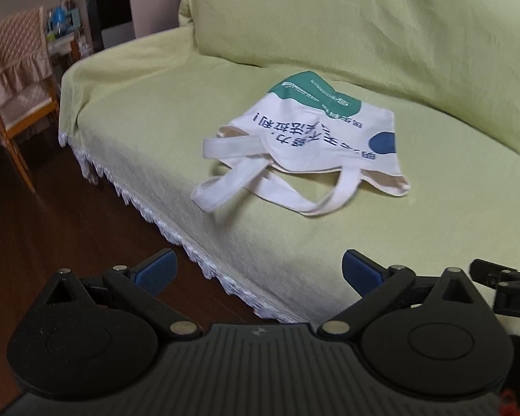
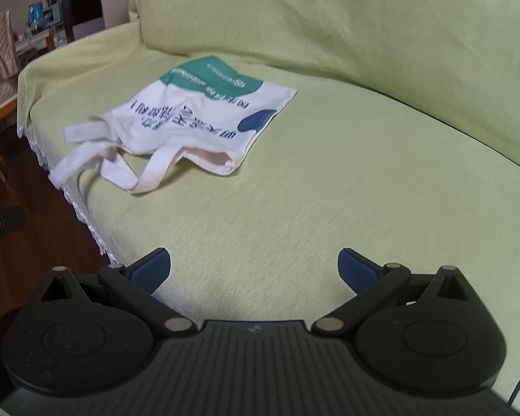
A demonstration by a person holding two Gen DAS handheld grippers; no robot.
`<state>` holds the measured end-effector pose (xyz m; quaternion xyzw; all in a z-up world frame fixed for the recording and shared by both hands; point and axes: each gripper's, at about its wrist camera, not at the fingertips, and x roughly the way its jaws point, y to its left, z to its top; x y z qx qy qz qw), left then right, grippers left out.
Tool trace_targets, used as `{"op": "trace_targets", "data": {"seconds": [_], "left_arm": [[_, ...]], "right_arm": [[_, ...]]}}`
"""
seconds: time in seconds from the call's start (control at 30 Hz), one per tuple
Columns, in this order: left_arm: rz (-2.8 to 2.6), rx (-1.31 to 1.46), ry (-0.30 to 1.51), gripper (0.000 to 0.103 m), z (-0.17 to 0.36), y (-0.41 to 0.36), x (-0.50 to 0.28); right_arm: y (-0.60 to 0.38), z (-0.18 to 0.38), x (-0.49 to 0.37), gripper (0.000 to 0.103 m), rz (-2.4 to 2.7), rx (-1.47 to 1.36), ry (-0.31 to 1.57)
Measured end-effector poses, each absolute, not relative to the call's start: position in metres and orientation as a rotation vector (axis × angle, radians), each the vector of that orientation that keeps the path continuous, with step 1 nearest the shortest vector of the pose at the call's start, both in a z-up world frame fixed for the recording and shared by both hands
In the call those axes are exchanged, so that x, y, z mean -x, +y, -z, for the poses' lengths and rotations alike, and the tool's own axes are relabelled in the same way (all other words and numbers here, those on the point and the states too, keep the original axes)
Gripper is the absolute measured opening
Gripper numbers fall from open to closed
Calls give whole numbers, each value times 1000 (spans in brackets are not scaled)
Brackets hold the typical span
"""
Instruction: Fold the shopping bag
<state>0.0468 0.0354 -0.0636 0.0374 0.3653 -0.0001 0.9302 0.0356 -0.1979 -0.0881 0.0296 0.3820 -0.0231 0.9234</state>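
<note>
A white canvas shopping bag (image 1: 312, 135) with a green band, a blue spot and dark printed characters lies flat and a little rumpled on the sofa seat. Its two white handles (image 1: 246, 180) sprawl toward the seat's front edge. It also shows in the right wrist view (image 2: 197, 118), up and to the left. My left gripper (image 1: 260, 270) is open and empty, hovering over the sofa's front edge, well short of the bag. My right gripper (image 2: 254, 267) is open and empty above bare seat, to the right of the bag.
The sofa (image 1: 364, 34) has a light green cover with a white fringe (image 1: 149, 201) along its front. Dark wood floor (image 1: 52, 228) lies to the left. A wooden chair (image 1: 17, 79) with a quilted cover and a dark cabinet (image 1: 111, 14) stand at the far left.
</note>
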Motion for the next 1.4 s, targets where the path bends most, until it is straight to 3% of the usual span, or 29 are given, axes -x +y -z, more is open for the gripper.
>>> {"op": "trace_targets", "data": {"seconds": [0.17,0.23,0.37,0.57,0.67,0.7,1.0,1.27,1.4], "left_arm": [[-17,-165,715,102,78,41,-73],[-15,-191,712,102,85,43,-86],[-20,-208,724,102,98,47,-109],[-22,-205,743,102,113,52,-130],[-25,-210,744,102,117,53,-133],[-24,-210,746,102,118,53,-134],[10,-235,718,101,104,50,-117],[212,-289,682,99,98,-1,-99],[359,-409,629,99,111,-43,-94]], "right_arm": [[-185,101,-62,93,32,81,718],[-177,107,-79,74,27,189,689],[-160,123,-118,50,13,374,640],[-147,144,-169,40,13,389,653],[-149,159,-187,13,17,394,678],[-152,159,-188,8,-9,369,673],[-235,105,-145,8,208,313,579],[-387,103,-85,27,661,197,746],[-345,101,-48,34,497,232,715]]}}
